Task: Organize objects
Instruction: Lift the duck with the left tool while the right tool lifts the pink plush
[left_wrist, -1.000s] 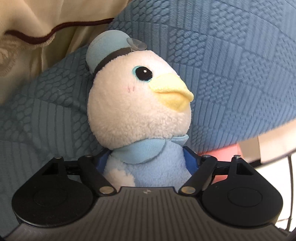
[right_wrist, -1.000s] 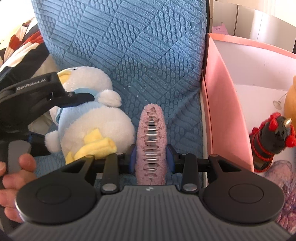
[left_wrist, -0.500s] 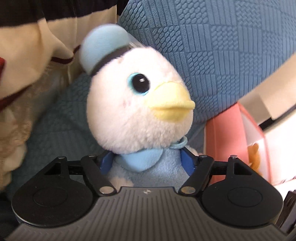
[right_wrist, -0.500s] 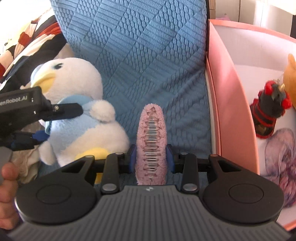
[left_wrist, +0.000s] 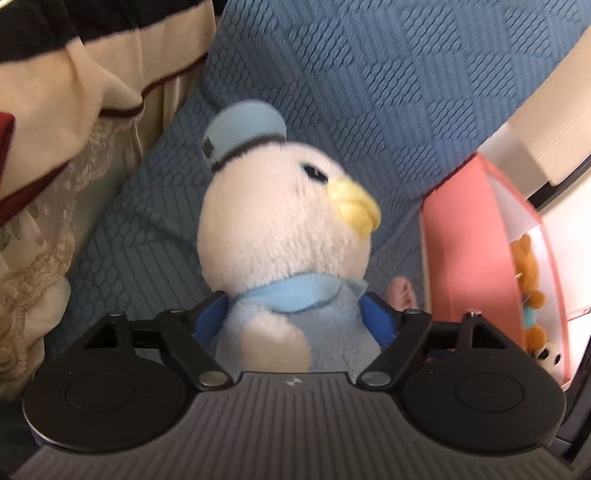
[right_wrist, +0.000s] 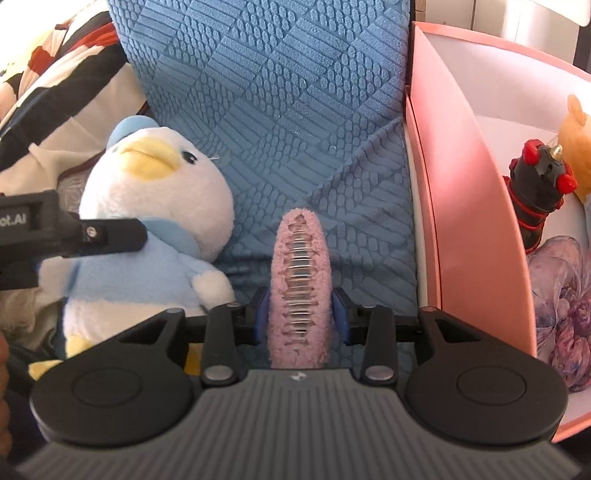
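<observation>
My left gripper (left_wrist: 295, 317) is shut on the body of a white plush duck (left_wrist: 284, 236) with a light blue cap, scarf and yellow beak. The duck (right_wrist: 155, 206) and the left gripper's arm (right_wrist: 74, 232) also show at the left of the right wrist view. My right gripper (right_wrist: 300, 314) is shut on a fuzzy pink hair clip (right_wrist: 300, 280) with metal teeth, held upright over the blue textured cushion (right_wrist: 280, 110). A pink box (right_wrist: 454, 184) stands just right of the clip and also shows in the left wrist view (left_wrist: 469, 251).
The pink box holds a black and red toy (right_wrist: 535, 188), an orange plush (right_wrist: 576, 136) and purple floral fabric (right_wrist: 565, 306). Striped and cream fabric (left_wrist: 81, 110) lies left of the cushion. The orange plush (left_wrist: 528, 273) shows inside the box in the left wrist view.
The left gripper has carried the duck rightward toward the pink box, and the duck's head has turned. The right gripper with the pink clip has held almost still, slightly closer to the box.
</observation>
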